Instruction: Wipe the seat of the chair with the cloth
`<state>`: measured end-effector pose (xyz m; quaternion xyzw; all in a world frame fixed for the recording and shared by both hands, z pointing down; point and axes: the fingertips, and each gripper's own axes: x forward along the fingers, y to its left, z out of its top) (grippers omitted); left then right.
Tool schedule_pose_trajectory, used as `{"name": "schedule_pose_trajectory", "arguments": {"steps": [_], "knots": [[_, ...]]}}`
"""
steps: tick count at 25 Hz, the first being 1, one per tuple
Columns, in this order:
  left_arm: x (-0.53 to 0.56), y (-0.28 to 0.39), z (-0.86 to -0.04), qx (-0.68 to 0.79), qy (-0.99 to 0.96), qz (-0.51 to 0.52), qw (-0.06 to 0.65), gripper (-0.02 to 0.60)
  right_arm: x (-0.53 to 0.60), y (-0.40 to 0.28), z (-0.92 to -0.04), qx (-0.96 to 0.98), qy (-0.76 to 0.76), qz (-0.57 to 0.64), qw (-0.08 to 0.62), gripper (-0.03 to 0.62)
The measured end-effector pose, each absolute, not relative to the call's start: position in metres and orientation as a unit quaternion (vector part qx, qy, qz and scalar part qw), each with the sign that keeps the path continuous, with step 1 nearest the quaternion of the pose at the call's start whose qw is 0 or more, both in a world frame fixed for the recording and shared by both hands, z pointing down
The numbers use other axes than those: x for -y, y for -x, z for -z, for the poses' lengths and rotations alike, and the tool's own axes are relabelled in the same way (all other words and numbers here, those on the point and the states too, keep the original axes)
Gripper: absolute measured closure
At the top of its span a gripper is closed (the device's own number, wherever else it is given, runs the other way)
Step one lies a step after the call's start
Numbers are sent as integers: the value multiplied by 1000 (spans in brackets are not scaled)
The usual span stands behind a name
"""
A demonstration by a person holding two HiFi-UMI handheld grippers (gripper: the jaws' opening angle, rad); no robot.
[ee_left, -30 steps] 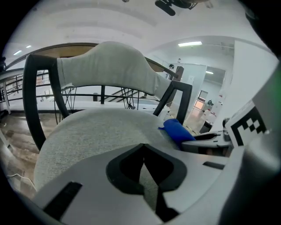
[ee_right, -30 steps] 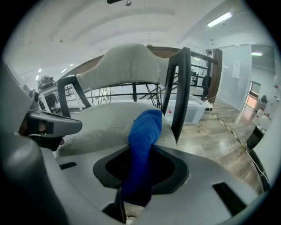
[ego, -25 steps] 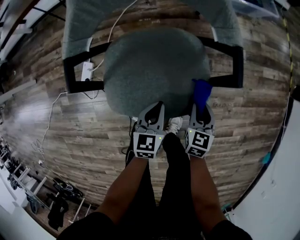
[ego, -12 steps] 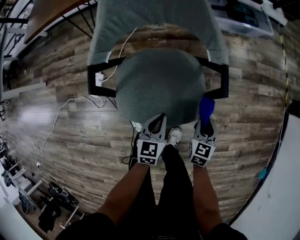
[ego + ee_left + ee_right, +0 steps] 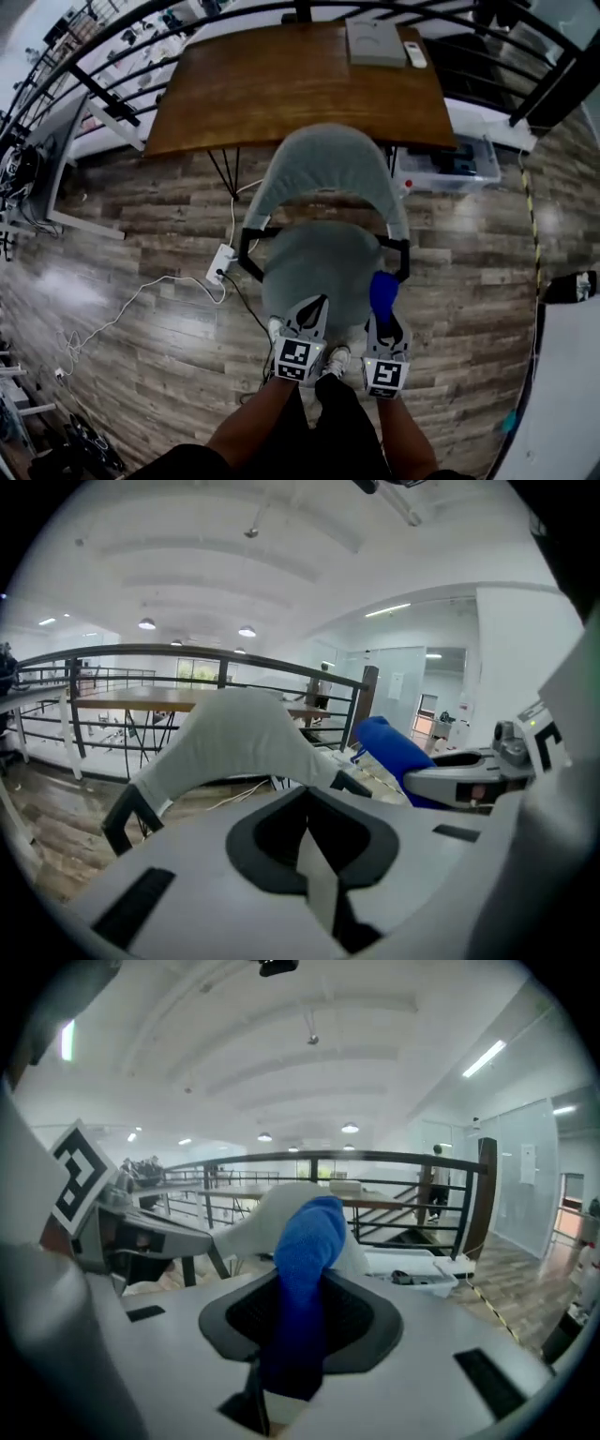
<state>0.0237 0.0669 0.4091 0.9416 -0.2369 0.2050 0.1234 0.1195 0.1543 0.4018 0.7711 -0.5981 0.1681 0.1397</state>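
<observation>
R gripper (image 5: 384, 321) fingers clamp blue cloth (image 5: 382, 289); L gripper (image 5: 313, 315) fingers closed, empty.

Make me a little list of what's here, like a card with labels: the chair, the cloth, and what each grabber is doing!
Chair: grey padded chair, in front of a brown wooden desk
Cloth: blue cloth, bunched, sticking up out of the jaws
Right gripper: shut on the cloth, at the chair's front right edge
Left gripper: shut, nothing in it
Floor: white power strip with cable
</observation>
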Motion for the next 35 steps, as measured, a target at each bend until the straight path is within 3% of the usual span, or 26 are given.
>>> {"name": "schedule_pose_trajectory", "arguments": {"steps": [3, 12, 21, 35], "knots": [[-53, -22, -365, 235, -948, -188, 103, 575, -130, -114, -341, 625, -763, -129, 102, 480], [-76, 17, -257, 255, -952, -145, 84, 575, -160, -86, -239, 642, -759, -75, 78, 480], [-76, 11, -138, 250, -967, -51, 22, 575, -160, -83, -147, 642, -765, 25, 42, 480], [-104, 16, -104, 241, -970, -25, -15, 575, -179, -80, -109, 634, -771, 62, 25, 480]]}}
